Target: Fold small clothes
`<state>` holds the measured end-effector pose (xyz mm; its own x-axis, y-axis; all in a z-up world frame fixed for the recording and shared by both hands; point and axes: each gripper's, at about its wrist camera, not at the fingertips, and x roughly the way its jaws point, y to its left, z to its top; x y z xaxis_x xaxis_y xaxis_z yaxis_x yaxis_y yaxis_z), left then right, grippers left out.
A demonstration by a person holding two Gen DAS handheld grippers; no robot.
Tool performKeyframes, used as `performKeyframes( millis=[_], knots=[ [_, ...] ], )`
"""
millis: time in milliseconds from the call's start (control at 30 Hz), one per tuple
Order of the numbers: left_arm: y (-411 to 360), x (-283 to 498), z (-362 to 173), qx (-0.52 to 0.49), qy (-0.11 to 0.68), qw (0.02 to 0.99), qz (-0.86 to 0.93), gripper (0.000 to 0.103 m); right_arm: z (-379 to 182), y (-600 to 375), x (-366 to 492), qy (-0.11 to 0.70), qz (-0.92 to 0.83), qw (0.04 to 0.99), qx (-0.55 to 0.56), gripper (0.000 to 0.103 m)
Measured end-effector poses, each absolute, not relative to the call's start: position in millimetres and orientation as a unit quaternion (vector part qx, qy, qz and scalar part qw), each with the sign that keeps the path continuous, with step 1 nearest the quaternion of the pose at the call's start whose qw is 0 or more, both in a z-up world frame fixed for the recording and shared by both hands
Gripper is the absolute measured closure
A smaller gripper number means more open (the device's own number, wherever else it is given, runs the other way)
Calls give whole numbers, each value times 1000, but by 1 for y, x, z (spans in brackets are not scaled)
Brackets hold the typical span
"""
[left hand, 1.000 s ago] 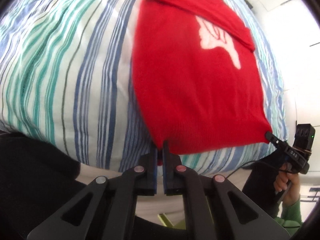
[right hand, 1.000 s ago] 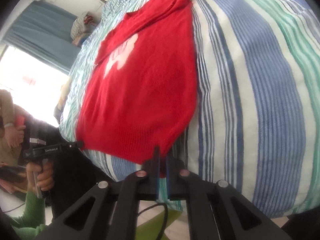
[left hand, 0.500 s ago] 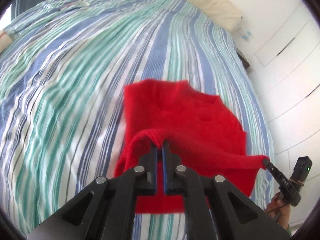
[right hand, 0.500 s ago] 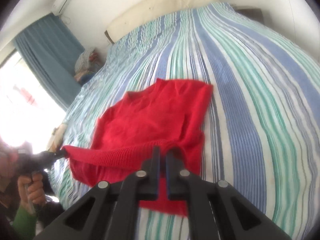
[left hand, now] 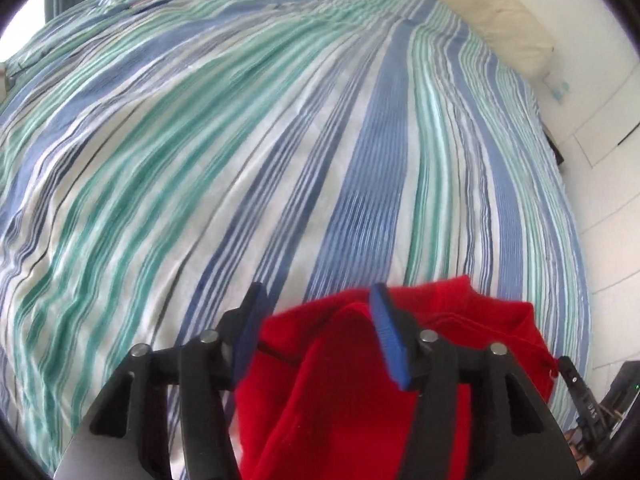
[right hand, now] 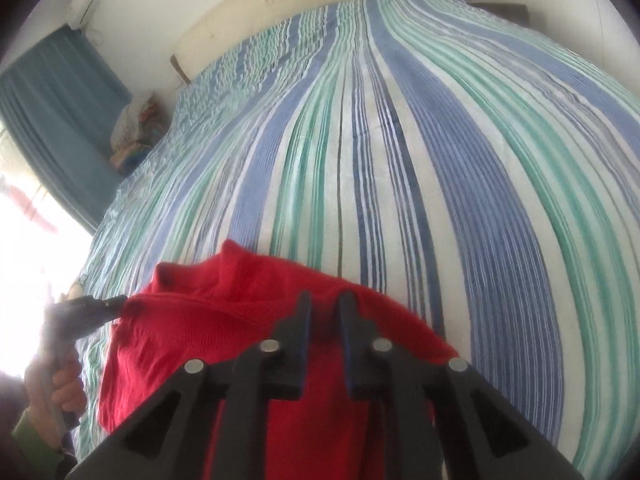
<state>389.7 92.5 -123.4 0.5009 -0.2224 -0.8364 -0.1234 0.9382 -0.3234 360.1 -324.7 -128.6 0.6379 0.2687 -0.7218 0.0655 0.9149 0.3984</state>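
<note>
**Red sweater doubled over at the near edge of the bed**

From my left claw [left hand: 316, 320] I see its blue-padded fingers [left hand: 390, 344] spread wide, with the red sweater [left hand: 352, 396] bunched between and under them, untouched by either pad. At 4 o'clock in that view my right claw [left hand: 560, 362] pokes in, its tip at the sweater's corner.

My right camera shows what the left cannot: the blue curtain [right hand: 56, 120] at 10 o'clock, a colourful bundle [right hand: 134, 130] beside it, and my left hand [right hand: 60, 384] gripping its handle at 8 o'clock. Here the right claw [right hand: 324, 312] stands narrowly parted over the sweater [right hand: 192, 340], holding nothing.

The sweater lies folded on the striped bedspread [right hand: 400, 160], at 6 o'clock in both views.
</note>
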Motion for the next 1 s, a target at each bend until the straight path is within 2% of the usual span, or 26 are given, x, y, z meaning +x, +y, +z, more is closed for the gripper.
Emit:
performKeyframes(
  millis=[133, 167, 200, 267, 300, 400, 433, 467, 500, 633, 700, 800, 833, 867, 933, 1000],
  knots=[
    [84, 348, -103, -122, 466, 873, -80, 32, -99, -318, 336, 399, 86, 899, 158, 82],
    [77, 335, -104, -101, 466, 873, -100, 27, -92, -313, 327, 398, 95, 902, 141, 73],
    [69, 321, -107, -79, 466, 874, -117, 22, -87, -306, 318, 401, 101, 903, 120, 59],
    [55, 302, -125, -28, 473, 871, -125, 17, -84, -291, 298, 409, 140, 896, 98, 43],
    [50, 296, -138, 2, 484, 867, -117, 17, -89, -284, 286, 418, 165, 889, 94, 41],
    [53, 290, -165, 38, 511, 856, -76, 20, -131, -268, 263, 482, 204, 850, 58, 41],
    [58, 285, -160, 26, 505, 860, -71, 20, -152, -268, 259, 516, 192, 834, 33, 45],
    [62, 279, -151, 15, 500, 863, -65, 21, -161, -271, 253, 523, 180, 833, 18, 53],
    [64, 273, -141, 5, 493, 867, -67, 21, -157, -276, 247, 509, 176, 842, 20, 55],
    [61, 237, -115, 6, 468, 880, -79, 14, -107, -268, 222, 462, 187, 867, 29, 55],
    [54, 216, -115, 27, 470, 879, -80, 13, -99, -252, 209, 450, 203, 870, 19, 54],
    [43, 183, -122, 63, 486, 869, -66, 13, -143, -234, 206, 522, 204, 828, 22, 51],
    [42, 171, -123, 67, 487, 868, -64, 13, -165, -231, 204, 559, 177, 810, 5, 52],
    [42, 159, -124, 67, 486, 869, -67, 13, -167, -230, 195, 550, 154, 820, -8, 55],
    [41, 138, -128, 60, 487, 868, -72, 12, -151, -221, 172, 531, 126, 837, -28, 49],
    [37, 123, -136, 50, 492, 866, -71, 11, -134, -212, 150, 517, 83, 850, -57, 29]
  ],
)
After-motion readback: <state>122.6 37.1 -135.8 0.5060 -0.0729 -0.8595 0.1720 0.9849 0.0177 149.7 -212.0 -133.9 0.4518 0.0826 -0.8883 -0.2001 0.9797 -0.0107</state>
